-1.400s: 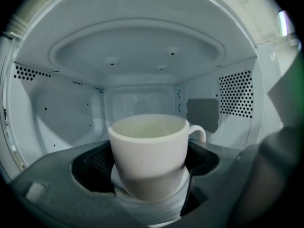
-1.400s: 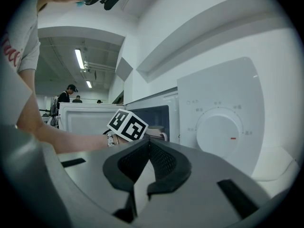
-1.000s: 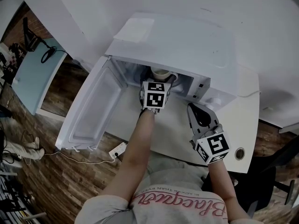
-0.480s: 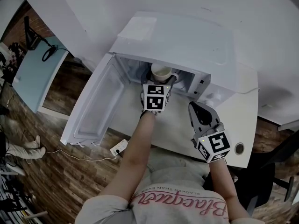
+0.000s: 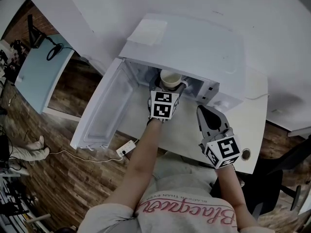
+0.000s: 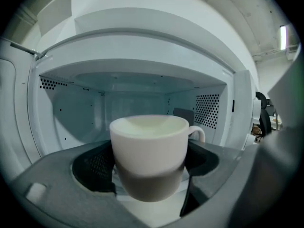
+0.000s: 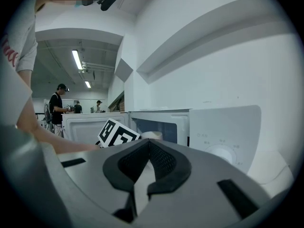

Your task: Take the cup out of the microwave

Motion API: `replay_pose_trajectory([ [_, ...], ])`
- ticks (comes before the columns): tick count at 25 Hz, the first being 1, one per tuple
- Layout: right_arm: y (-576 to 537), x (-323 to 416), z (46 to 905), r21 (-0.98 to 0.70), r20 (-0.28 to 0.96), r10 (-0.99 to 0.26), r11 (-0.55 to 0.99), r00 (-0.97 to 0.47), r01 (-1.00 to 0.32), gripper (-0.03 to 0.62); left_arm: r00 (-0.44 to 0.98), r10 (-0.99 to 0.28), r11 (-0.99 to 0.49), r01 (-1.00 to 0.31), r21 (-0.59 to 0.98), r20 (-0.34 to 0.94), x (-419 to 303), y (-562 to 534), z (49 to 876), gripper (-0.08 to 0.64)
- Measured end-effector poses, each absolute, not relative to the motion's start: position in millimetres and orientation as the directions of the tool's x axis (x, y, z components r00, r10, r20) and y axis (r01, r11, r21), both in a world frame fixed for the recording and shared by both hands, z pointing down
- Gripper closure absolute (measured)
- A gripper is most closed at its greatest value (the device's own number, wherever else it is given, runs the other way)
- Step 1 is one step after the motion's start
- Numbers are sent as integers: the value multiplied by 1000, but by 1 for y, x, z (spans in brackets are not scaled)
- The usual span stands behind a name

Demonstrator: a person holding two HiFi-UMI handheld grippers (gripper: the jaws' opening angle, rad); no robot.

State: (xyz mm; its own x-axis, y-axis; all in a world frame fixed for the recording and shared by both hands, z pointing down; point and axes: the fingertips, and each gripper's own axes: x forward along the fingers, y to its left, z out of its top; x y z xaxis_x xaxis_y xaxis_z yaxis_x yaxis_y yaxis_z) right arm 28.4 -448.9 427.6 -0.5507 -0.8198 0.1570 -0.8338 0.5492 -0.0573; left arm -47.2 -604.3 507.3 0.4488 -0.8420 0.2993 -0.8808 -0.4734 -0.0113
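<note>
- The right gripper [image 7: 148, 144] hangs closest to the person, over the front of the white table [image 5: 187, 137]. Its jaws are together with nothing between them, and it points toward the microwave's control panel [image 7: 223, 137].
- Further out, the left gripper [image 6: 149, 164] reaches to the mouth of the microwave [image 5: 194, 47], with its marker cube [image 5: 164, 105] just short of the opening.
- Its jaws are clamped on the white cup [image 6: 149, 148], one pad against each side of the body. The handle [image 6: 198, 133] sticks out to the right and rear.
- The cup stands upright in the doorway at the front of the cavity. Its base looks to be slightly off the cavity floor, but the blur there makes that unsure.
- The microwave's door [image 5: 102, 108] is swung wide open to the left.
- A flat white sheet [image 5: 148, 31] lies on top of the microwave, toward its left rear corner.
- Behind the cup, the cavity's side walls show patches of small vent holes [image 6: 206, 110].
</note>
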Motion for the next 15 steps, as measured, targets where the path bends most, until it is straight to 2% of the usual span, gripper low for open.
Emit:
replay_pose_trajectory([
  [15, -469, 20, 406, -69, 177, -814, 550, -553, -832, 581, 486, -793, -516, -856, 19, 368, -59, -577, 506, 126],
])
